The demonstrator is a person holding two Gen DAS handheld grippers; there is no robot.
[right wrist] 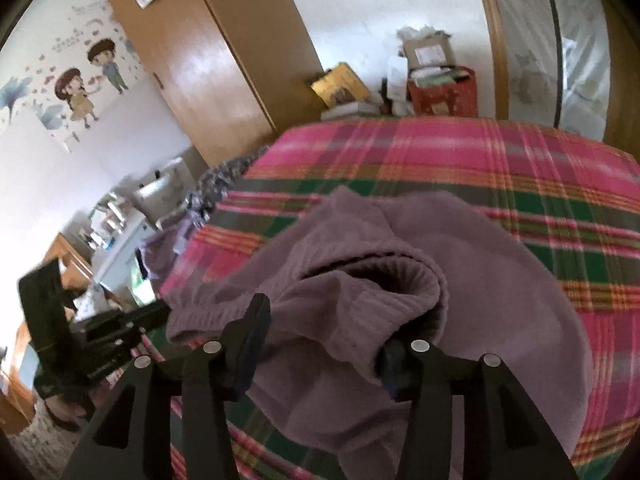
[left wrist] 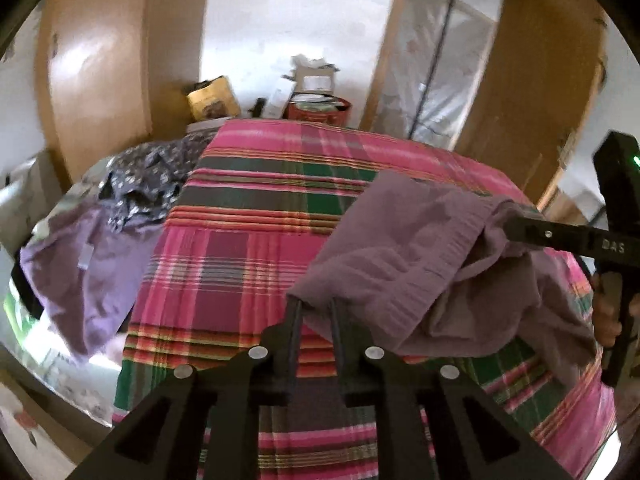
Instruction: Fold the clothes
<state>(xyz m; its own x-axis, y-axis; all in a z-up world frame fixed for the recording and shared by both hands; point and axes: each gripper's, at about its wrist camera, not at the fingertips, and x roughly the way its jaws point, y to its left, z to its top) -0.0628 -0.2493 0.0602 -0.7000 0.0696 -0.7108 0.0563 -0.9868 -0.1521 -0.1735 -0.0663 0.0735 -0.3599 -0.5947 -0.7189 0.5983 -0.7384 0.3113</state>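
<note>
Down on the bed now: a soft mauve knit garment (left wrist: 400, 248), crumpled and heaped on the right-hand side of a plaid bedspread (left wrist: 248, 208). Woven-looking cover, flat and smooth, in pink, green and grey bands with thin orange stripes.

Over to the left gripper (left wrist: 316, 304): two slim black fingers (left wrist: 298, 312) slightly parted, a narrow gap showing between them. Near corner of the mauve knit lying over the tips, not squeezed. Released, by the look of it.

And the right gripper (right wrist: 324, 328): black jaws spread wide, pads well apart and clamping nothing. Between and around them, the garment's ribbed band (right wrist: 400, 264), rolled into a thick curved lip around a dark hollow. Fine ridges on the band, smoother and fuzzier knit on the body below. From the left wrist camera, one right finger buried in a fold at the garment's far edge, with a hand (left wrist: 604, 316) wrapped round the grip.

Off on the left edge of the bed, well apart from the mauve piece: a limp lilac garment (left wrist: 92, 272), thin and wrinkled, and beyond it a bunched dark floral fabric (left wrist: 148, 176) speckled with small white blooms. Behind it all, a glossy wooden wardrobe (left wrist: 100, 60).
</note>
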